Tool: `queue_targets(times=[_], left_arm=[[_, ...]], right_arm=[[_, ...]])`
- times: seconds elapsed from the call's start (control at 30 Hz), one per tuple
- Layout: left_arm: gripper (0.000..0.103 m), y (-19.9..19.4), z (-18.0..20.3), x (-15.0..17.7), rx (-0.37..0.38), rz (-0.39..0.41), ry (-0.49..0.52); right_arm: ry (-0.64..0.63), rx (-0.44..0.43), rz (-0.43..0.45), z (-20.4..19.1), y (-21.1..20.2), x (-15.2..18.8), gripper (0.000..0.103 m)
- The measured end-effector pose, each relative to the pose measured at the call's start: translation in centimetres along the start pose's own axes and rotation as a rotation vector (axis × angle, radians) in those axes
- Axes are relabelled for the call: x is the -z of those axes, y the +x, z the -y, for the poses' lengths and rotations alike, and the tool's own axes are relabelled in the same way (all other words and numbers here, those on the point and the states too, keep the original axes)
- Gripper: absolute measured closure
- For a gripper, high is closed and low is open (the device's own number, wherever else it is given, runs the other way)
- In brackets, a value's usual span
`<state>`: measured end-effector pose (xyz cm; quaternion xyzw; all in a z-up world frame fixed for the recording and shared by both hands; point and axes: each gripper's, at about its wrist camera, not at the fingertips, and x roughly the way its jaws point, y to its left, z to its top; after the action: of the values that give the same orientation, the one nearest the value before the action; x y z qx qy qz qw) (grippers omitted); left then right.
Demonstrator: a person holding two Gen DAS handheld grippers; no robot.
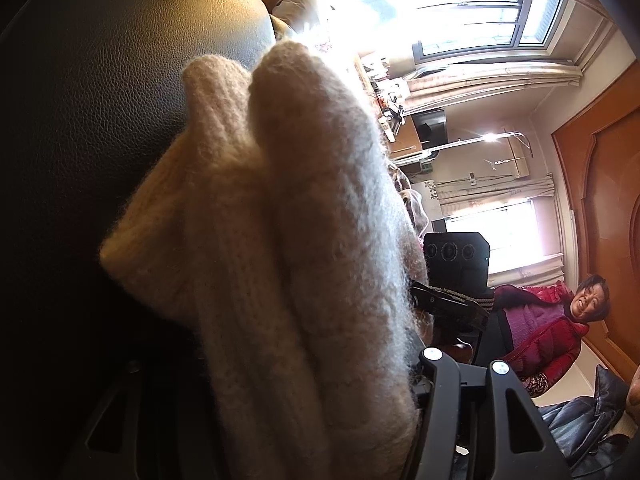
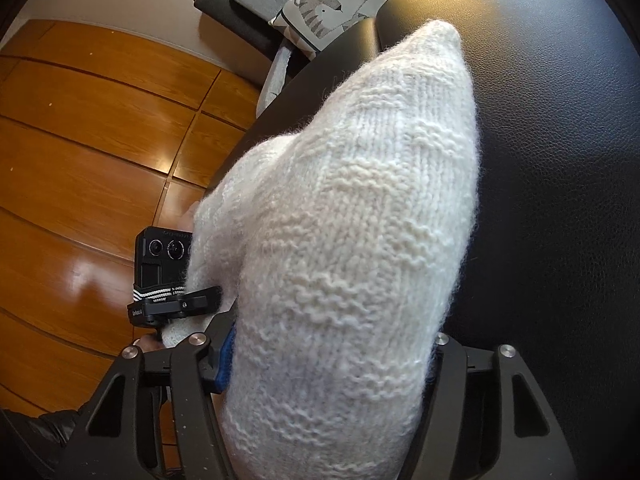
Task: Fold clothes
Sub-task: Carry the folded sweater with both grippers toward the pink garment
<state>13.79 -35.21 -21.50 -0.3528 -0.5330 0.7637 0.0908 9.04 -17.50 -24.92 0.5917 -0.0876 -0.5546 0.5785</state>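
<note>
A cream knitted sweater (image 1: 280,208) hangs bunched in thick folds over a black leather sofa (image 1: 100,100). My left gripper (image 1: 280,360) is shut on one bundle of it; the knit fills the gap and hides the left finger. In the right wrist view the same sweater (image 2: 360,220) swells up between the fingers of my right gripper (image 2: 320,340), which is shut on it, a blue pad (image 2: 226,360) pressed against the wool. Each view shows the other gripper's camera block (image 1: 456,256) (image 2: 164,248) close beside the sweater.
The sofa seat (image 2: 560,160) lies to the right, glossy wooden floor (image 2: 80,140) to the left. A tiger-print cushion (image 2: 332,4) rests at the sofa's far end. A person in a red jacket (image 1: 552,328) stands across the room by windows (image 1: 480,20) and a wooden door (image 1: 600,200).
</note>
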Motion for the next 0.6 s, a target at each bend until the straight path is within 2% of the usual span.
queue_targets(times=[0.27,0.6], left_arm=[[0.045,0.1,1.1,0.2,-0.031,0.064,0.016],[0.047,-1.4,3.8,1.7,-0.082,0.170,0.054]], right_arm=[[-0.037,0.012,0.045,-1.2,-0.5,0.0,0.048],[-0.145,0.025,0.074,-4.2,-0.1,-0.9,0.048]])
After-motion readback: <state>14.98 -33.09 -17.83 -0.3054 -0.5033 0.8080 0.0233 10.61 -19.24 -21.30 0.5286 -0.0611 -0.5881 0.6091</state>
